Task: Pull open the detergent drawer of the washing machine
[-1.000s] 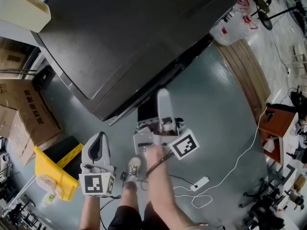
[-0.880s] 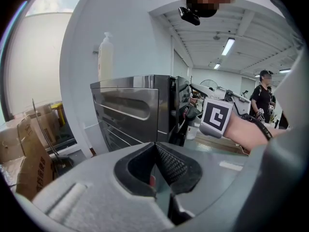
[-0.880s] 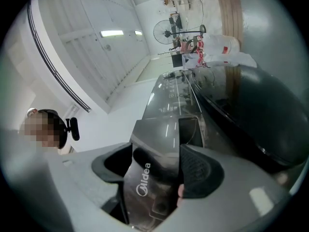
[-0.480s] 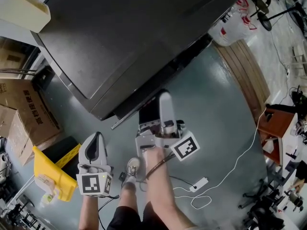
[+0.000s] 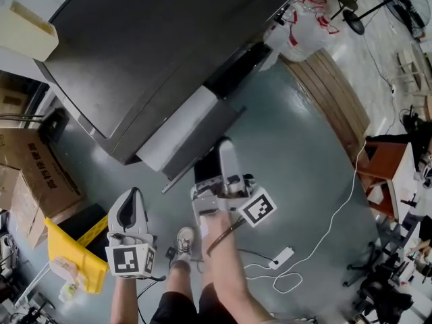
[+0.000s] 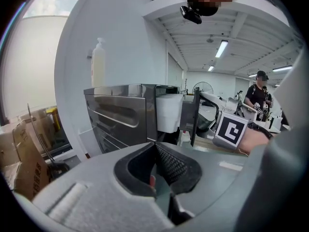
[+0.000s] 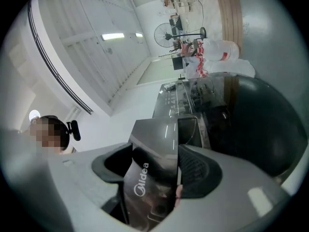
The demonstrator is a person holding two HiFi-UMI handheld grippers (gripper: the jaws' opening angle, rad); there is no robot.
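The dark grey washing machine (image 5: 155,46) fills the upper left of the head view. Its detergent drawer (image 5: 179,135) stands pulled out from the front, with the white body exposed. My right gripper (image 5: 214,159) is shut on the drawer's dark front panel (image 7: 152,178), which bears a Midea logo and sits between the pads. My left gripper (image 5: 130,209) hangs lower left, apart from the machine, shut with nothing in it. In the left gripper view the left gripper (image 6: 157,166) faces the washing machine (image 6: 120,115) and the white drawer body (image 6: 169,111).
Cardboard boxes (image 5: 27,160) and a yellow object (image 5: 74,248) stand at the left. A white plastic bag (image 5: 300,29) and a wooden platform (image 5: 337,93) lie to the right. A power strip (image 5: 280,257) with a white cable is on the floor near the person's shoe (image 5: 185,238).
The drawer has slid out of the machine, held in my right gripper; its white body now shows. The left gripper has hardly moved.
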